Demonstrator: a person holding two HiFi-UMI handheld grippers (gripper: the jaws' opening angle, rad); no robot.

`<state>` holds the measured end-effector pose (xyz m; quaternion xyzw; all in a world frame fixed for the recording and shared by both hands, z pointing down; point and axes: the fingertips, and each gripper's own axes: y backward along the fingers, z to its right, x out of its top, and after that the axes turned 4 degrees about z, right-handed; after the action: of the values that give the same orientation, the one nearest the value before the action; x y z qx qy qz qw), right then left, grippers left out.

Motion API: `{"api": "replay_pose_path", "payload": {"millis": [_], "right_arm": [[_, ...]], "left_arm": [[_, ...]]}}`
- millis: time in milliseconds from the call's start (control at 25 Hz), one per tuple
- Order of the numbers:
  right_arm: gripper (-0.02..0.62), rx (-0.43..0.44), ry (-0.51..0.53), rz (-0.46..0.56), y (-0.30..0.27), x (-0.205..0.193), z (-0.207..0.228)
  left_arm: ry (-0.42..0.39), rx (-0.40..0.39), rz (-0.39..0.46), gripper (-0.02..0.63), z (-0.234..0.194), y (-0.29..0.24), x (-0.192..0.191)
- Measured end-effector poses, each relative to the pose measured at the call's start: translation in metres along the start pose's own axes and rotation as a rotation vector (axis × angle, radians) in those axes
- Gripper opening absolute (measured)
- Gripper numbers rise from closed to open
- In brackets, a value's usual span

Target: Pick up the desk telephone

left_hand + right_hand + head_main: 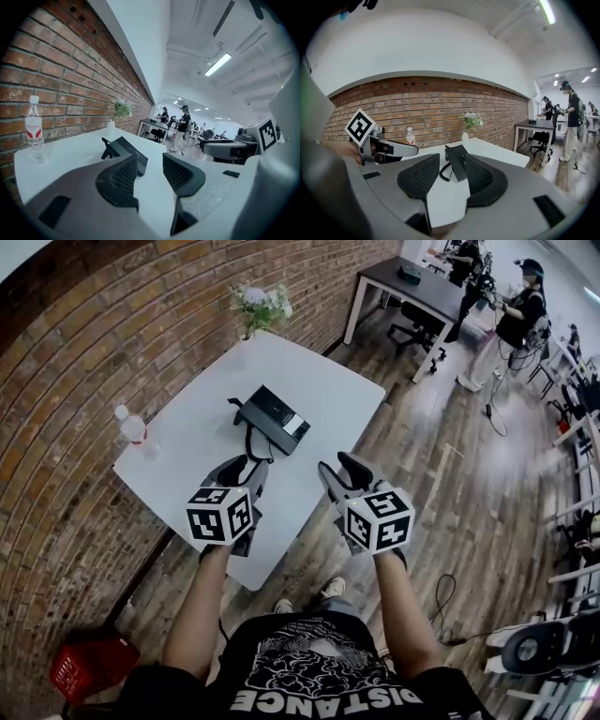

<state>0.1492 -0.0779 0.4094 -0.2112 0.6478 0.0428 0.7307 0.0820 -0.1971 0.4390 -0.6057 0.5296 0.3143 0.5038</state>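
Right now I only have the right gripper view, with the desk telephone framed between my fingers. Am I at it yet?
Observer: Not yet. In the head view the right gripper hovers at the near edge of the table, with bare tabletop between it and the desk telephone.
Operator: And my other hand?
Observer: The left gripper view shows the left gripper with its fingers apart and nothing between them. The desk telephone sits beyond them.
Operator: How does it lie on the table?
Observer: Seen from above, it lies diagonally near the table's middle, and its coiled cord loops toward the left gripper.
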Motion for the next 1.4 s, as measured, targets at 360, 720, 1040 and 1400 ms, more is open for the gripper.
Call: {"api": "replay_pose_path", "payload": {"millis": [360, 720, 1040, 1400], "right_arm": [[0.150, 0.089, 0.028, -0.016, -0.054, 0.001, 0.036], [0.158, 0.281, 0.050, -0.079, -0.138, 0.006, 0.077], [0.169, 0.482, 0.097, -0.181, -0.198, -0.013, 0.097], [0.208, 0.705, 0.121, -0.313, -0.253, -0.044, 0.098]], "left_arm": [[0.010, 0.074, 0.011, 0.149, -0.020, -0.044, 0.005], [0.097, 0.230, -0.007, 0.151, -0.055, -0.099, 0.006], [0.225, 0.354, -0.025, 0.172, -0.085, -0.136, -0.011], [0.425, 0.391, -0.019, 0.198, -0.109, -0.170, -0.036]]}}
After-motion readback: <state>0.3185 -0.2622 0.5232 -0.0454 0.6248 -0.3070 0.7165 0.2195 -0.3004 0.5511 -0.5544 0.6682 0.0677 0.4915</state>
